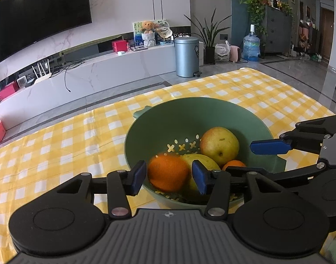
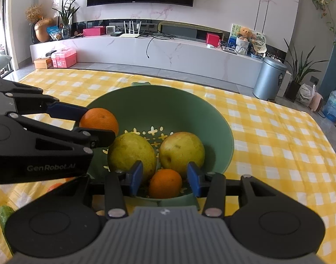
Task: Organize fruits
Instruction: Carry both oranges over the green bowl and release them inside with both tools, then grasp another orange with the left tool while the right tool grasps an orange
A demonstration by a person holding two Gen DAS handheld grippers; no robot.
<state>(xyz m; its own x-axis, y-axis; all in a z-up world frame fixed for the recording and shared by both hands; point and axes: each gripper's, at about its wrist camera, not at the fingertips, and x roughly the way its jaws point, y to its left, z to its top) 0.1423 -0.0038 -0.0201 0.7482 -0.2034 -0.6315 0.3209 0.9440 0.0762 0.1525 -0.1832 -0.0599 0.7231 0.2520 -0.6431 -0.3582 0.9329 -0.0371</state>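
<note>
A green colander bowl (image 1: 190, 101) (image 2: 159, 90) stands on the yellow checked cloth. It holds a yellow-green pear (image 2: 130, 151) (image 1: 203, 159), a yellow-red pear (image 2: 182, 151) (image 1: 219, 145) and a small orange (image 2: 165, 183) (image 1: 234, 165). My left gripper (image 1: 168, 178) (image 2: 95, 125) hangs over the bowl's near-left rim. A large, blurred orange (image 1: 168, 172) (image 2: 99, 121) is between its blue pads (image 1: 137, 177), with thin gaps on both sides. My right gripper (image 2: 165, 177) (image 1: 240, 159) is open around the small orange, its pads clear of it.
The checked tablecloth (image 1: 58, 143) covers the whole table, whose far edge lies just beyond the bowl. A green vegetable (image 2: 4, 217) and something orange (image 2: 54, 186) lie on the cloth at the lower left, under the left gripper. A grey bin (image 1: 186, 57) stands on the floor.
</note>
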